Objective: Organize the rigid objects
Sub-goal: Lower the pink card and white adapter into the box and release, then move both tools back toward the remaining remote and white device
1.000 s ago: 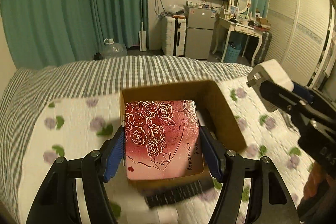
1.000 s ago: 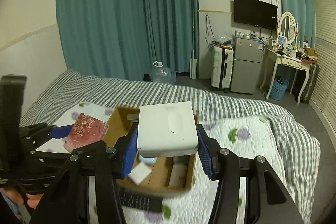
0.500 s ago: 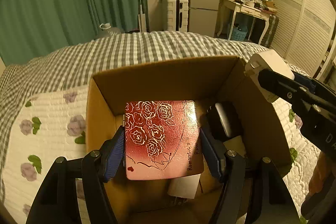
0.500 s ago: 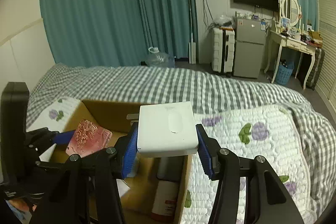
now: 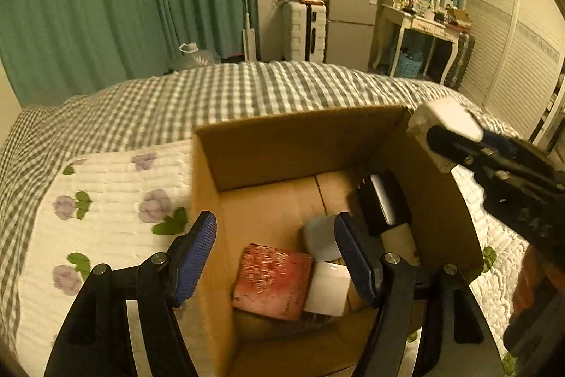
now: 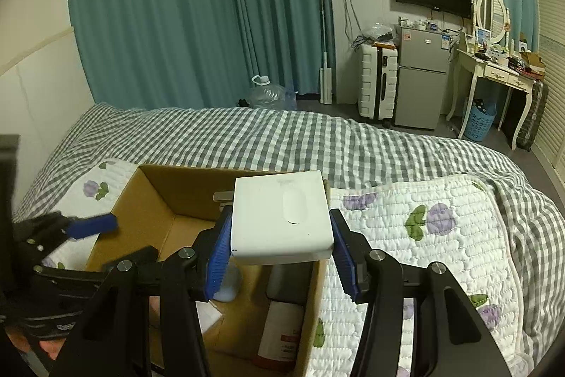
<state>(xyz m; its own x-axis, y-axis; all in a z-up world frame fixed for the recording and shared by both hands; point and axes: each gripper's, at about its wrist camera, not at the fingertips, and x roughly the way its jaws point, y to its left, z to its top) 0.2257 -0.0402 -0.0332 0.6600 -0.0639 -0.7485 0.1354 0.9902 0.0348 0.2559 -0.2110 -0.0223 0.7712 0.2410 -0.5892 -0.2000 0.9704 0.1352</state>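
An open cardboard box [image 5: 296, 147] stands on the bed; it also shows in the right wrist view [image 6: 155, 200]. My left gripper [image 5: 275, 253] is open and empty above the box. Below it the red rose-patterned box [image 5: 272, 281] lies loose on the bottom of the cardboard box. My right gripper [image 6: 280, 253] is shut on a white power adapter [image 6: 280, 218] and holds it above the box's right wall. The adapter also shows in the left wrist view [image 5: 445, 126].
Inside the box lie a white block [image 5: 328, 288], a dark device [image 5: 385, 200] and a red-and-white bottle [image 6: 282, 331]. A white floral quilt [image 6: 441, 235] and a checked sheet [image 5: 176, 108] cover the bed. A fridge, suitcase and dressing table stand beyond.
My left gripper moved over the cardboard box, opened and let go of the red rose box, which now lies inside. My right gripper moved closer over the box, still holding the adapter.
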